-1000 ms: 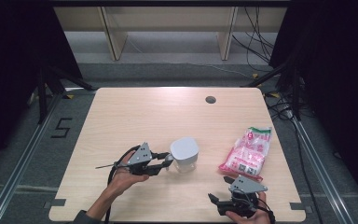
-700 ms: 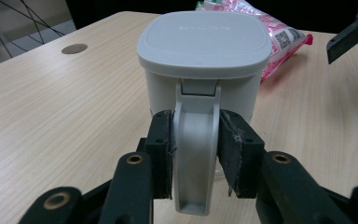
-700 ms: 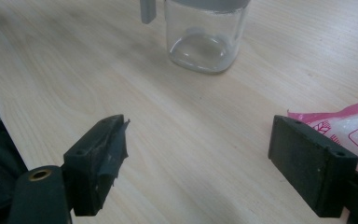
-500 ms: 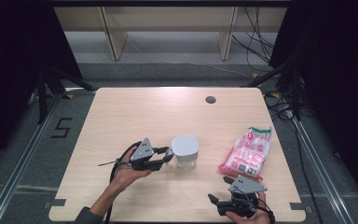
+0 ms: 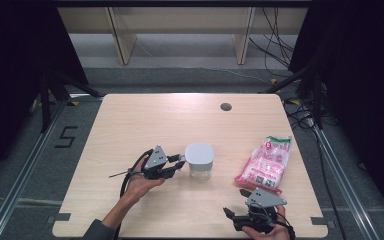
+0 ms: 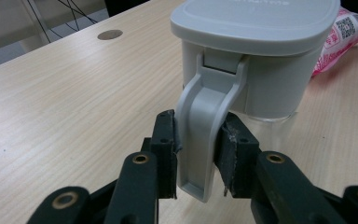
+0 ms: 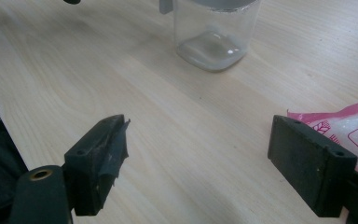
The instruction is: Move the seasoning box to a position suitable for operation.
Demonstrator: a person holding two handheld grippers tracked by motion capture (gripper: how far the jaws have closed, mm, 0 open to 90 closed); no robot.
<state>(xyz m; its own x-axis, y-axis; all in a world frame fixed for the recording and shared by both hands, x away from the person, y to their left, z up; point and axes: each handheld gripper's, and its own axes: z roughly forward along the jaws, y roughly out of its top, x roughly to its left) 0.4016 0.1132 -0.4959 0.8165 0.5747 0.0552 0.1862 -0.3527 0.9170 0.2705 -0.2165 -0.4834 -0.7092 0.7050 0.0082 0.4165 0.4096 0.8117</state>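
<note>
Left tool point(image 6: 196, 154) sits at the 9 o'clock side of the clear jar point(image 5: 199, 161), its two jaws bracketing the grey latch point(image 6: 204, 135) that hangs down from the jar's grey lid point(image 6: 256, 21). The jaws have just been closing, and the left gripper view has both pads point(image 6: 167, 149) pressed against the flanks of the latch: it is pinched. Compared with the high view a second ago, this tool has crept slightly toward the jar; the jar itself stands upright on the same spot, mid-surface, slightly toward the near edge.

Right tool point(image 7: 198, 163) rests in the hand at 5 o'clock of the surface point(image 5: 145, 120), jaws spread wide with nothing between them; unchanged from the earlier views. Pink bag point(image 5: 265, 162) lies at 3 o'clock of the jar, well apart from it, untouched.

Judgement: the grip on the latch is now set, so the step in hand is releasing the lid clasp. Lid sits flat and shut. Next move probably calls for swinging the latch up and away from the jar wall. Risk: the jar is unbraced, since the right tool is idle, so a pull could drag or tip it.
</note>
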